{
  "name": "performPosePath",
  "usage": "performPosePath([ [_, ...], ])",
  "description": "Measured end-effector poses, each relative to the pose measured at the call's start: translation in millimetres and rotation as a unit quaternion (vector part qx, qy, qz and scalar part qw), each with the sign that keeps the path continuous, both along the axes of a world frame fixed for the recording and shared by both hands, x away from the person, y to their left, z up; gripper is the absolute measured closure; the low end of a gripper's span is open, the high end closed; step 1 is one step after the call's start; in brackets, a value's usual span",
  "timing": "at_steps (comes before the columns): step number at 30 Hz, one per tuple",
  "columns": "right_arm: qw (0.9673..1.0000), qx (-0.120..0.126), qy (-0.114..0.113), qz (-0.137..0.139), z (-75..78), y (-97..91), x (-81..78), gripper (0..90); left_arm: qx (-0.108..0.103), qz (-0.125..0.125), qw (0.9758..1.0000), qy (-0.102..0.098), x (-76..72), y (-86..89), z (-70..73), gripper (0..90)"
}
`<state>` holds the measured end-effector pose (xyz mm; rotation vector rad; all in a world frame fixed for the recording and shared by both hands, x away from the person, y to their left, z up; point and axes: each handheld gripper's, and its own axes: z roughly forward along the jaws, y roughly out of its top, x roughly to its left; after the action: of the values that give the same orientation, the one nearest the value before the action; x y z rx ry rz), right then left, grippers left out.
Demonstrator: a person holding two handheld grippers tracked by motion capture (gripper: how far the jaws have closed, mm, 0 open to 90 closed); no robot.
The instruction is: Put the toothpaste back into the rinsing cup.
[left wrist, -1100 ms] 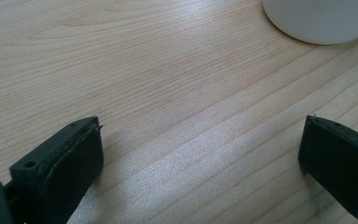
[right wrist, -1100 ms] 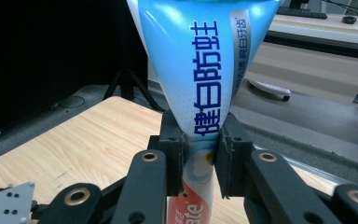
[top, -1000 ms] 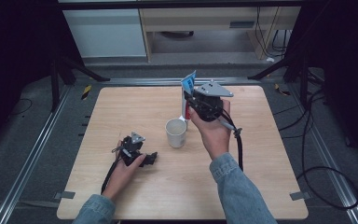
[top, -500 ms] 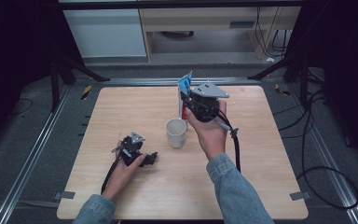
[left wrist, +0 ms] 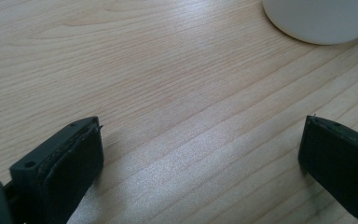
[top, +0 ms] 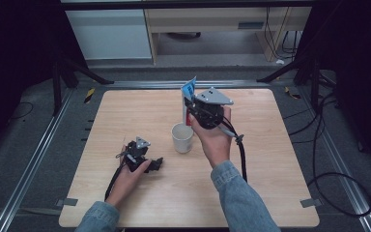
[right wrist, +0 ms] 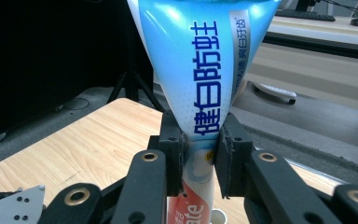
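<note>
A toothpaste tube [right wrist: 205, 70], blue and white with a red lower end, stands upright between the jaws of my right gripper [right wrist: 200, 142], which is shut on its narrow part. In the high view the right gripper [top: 194, 108] holds the tube [top: 189, 93] above the table just behind a white cup [top: 182, 138]. The cup's rim [right wrist: 217, 216] shows below the tube. My left gripper [top: 155, 164] rests low on the wooden table [top: 270, 159], left of the cup. Its jaws [left wrist: 200, 135] stand wide open with only bare wood between them, and the cup [left wrist: 321, 18] lies ahead to the right.
The table's right half and front are bare wood. A black cable [top: 243, 159] trails from the right gripper across the table. Metal rails [top: 53, 140] run along the table's sides, and tripod legs [top: 77, 72] and cabinets stand behind.
The right hand with the tube has edged slightly to the left, toward the cup. The left hand has kept still.
</note>
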<state>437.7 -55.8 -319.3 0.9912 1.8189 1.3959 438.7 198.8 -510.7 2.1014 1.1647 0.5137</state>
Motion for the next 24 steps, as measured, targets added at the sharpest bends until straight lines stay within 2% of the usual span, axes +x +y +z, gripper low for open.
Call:
performPosePath([
  [24,0.9998,-0.002,0.013,0.013,-19.8,11.6,0.6,74.6,0.000,0.000,1.0000,0.000,0.1,0.0,0.0,0.0],
])
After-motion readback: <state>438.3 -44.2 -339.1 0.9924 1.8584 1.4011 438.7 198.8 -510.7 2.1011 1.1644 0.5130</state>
